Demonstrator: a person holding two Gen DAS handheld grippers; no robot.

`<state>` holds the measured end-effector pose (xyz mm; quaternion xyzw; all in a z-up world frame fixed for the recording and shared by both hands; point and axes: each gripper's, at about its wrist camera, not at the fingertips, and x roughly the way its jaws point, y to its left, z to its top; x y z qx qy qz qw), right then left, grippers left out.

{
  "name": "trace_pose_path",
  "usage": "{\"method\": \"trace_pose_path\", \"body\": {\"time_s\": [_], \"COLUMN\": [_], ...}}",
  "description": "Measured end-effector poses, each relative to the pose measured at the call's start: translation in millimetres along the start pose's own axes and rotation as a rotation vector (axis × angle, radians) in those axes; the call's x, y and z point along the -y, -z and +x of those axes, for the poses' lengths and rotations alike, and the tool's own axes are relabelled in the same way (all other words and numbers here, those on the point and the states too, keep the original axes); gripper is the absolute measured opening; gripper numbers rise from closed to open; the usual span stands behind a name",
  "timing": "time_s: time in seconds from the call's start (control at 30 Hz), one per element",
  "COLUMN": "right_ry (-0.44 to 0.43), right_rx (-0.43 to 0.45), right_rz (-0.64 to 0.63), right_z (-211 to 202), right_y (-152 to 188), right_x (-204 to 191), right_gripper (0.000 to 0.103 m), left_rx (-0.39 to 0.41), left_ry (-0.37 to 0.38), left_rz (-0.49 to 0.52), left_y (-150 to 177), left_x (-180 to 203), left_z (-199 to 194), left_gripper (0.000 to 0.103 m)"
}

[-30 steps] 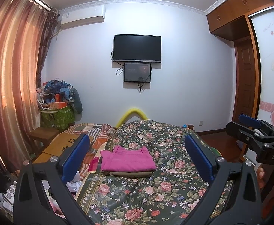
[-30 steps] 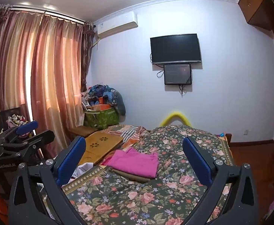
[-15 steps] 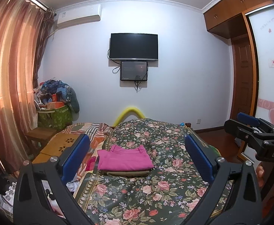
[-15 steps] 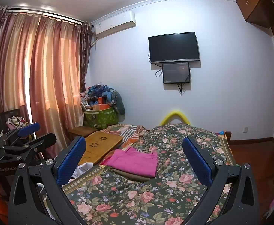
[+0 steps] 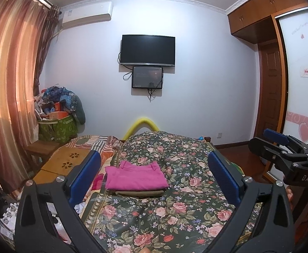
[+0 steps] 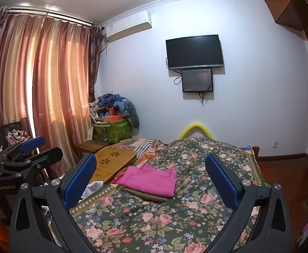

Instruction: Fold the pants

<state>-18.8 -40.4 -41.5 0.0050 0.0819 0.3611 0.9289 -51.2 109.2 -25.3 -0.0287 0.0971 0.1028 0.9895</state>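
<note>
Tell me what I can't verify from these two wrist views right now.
- Olive garment under the pink pants: left view shows only its edge; type unknown.
- Bed's near end: cut off by frame bottom, both views.
- Small wall screen: content too dim.

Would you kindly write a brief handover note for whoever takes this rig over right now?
Left gripper: open, empty, held above the bed.
Right gripper: open, empty, likewise.
Pink pants: folded flat, resting on a folded olive garment on the floral bedspread.
Done: the pink pants look fully folded and stacked.
Left: no other unfolded pants are in view; check before stopping.
</note>
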Motion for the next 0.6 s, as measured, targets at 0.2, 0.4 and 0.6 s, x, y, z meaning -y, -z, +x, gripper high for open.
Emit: {"method": "trace_pose_path", "body": {"time_s": [0.2, 0.4, 0.6], "right_ry": [0.002, 0.0, 0.001], "right_rx": [0.006, 0.003, 0.003], "right_rz": [-0.003, -0.003, -0.003], "right_z": [-1.1, -0.1, -0.1], "right_y": [-2.4, -2.5, -2.5], "right_x": [0.0, 0.5, 1.3], "right_gripper": [0.103, 0.103, 0.103], "left_rx": [-0.008, -0.002, -0.001], "left_ry": [0.015, 0.01, 0.015], "left_rz": [-0.019, -0.023, -0.027], "left_y": [-0.2, 0.8, 1.4], "left_x": [-2.8, -2.5, -2.0], "left_z": [1.3, 0.4, 0.6], "left_gripper": [0.103, 0.103, 0.103]}}
